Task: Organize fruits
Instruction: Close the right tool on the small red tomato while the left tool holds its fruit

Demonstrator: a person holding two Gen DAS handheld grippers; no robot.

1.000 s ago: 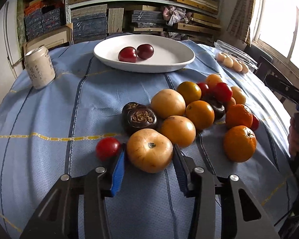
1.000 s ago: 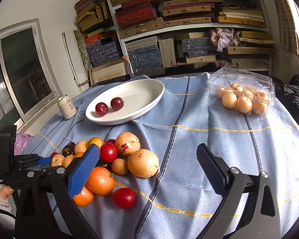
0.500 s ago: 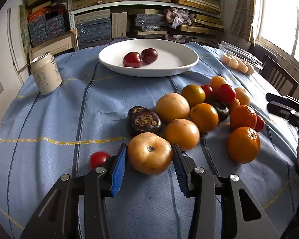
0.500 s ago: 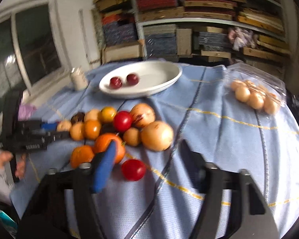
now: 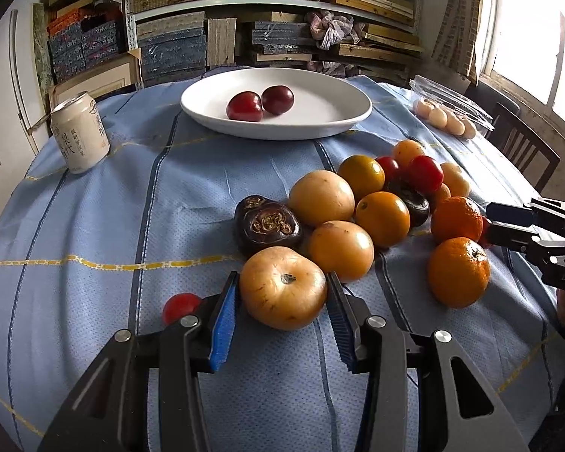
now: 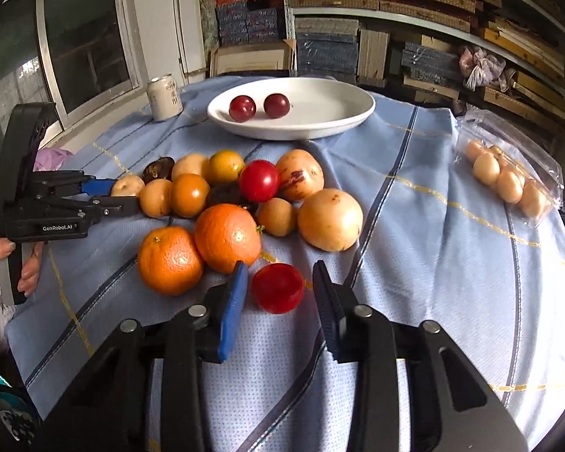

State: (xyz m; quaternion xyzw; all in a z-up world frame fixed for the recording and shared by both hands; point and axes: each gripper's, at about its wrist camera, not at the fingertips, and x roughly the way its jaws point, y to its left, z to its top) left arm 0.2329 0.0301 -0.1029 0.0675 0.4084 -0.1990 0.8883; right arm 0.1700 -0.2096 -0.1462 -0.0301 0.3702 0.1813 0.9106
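right gripper (image 6: 278, 293) has swung down and its fingers are closing around the small red fruit (image 6: 278, 287) on the desk, not quite pinching yet, while left gripper (image 5: 282, 312) keeps pinching the yellow fruit (image 5: 283, 287), so both look plate-bound (image 6: 342, 120).

A room in a home, used also for storage: metal shelves (image 5: 267, 11) packed w/ flat boxes and boards, a round table (image 5: 94, 226) under blue cloth, a wooden chair (image 5: 523, 147), windows (image 6: 75, 37) w/ daylight.
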